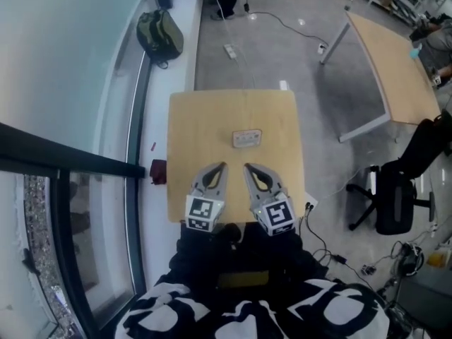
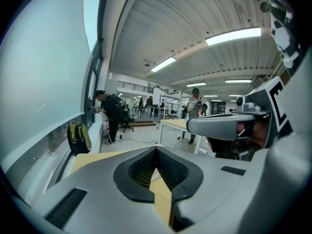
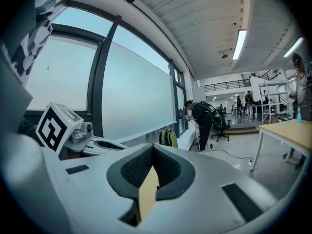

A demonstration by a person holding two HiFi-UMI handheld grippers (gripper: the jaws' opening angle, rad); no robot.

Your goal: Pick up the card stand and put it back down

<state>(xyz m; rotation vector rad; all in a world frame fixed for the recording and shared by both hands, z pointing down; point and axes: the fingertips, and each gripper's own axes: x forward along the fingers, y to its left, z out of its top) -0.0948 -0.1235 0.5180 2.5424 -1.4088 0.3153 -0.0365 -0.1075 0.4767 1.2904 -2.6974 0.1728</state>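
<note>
- Currently, the stand (image 1: 247, 138) is seen lying on the table (image 1: 191, 126) in the head view, near the middle and a little towards the far edge.
- No gripper is touching the stand; it is set apart from both, just beyond their tips.
- The left gripper (image 1: 223, 165) is held over the near part of the table, its tip angled inward towards the right one.
- In the left gripper view, the left gripper (image 2: 156, 148) is shown clenched: the jaws are met at the tip and nothing is gripped between them.
- Only table wood is seen through the narrow gap lower down between the jaws.
- The right gripper (image 1: 247, 166) is held just beside the left, likewise over the near part of the table and angled inward.
- In the right gripper view, the right gripper (image 3: 153, 147) is also shown clenched on nothing, with the jaws met at the tip.
- Each gripper's marker cube is seen at the near table edge in the head view.
- A backpack (image 1: 160, 34) is propped on the ledge by the window, well beyond the table.
- A desk (image 1: 392, 69) is placed to the far right, and a chair (image 1: 395, 196) is stood on the floor to the right of the table.
- A person (image 2: 109, 113) is seen standing by the window in the distance.
</note>
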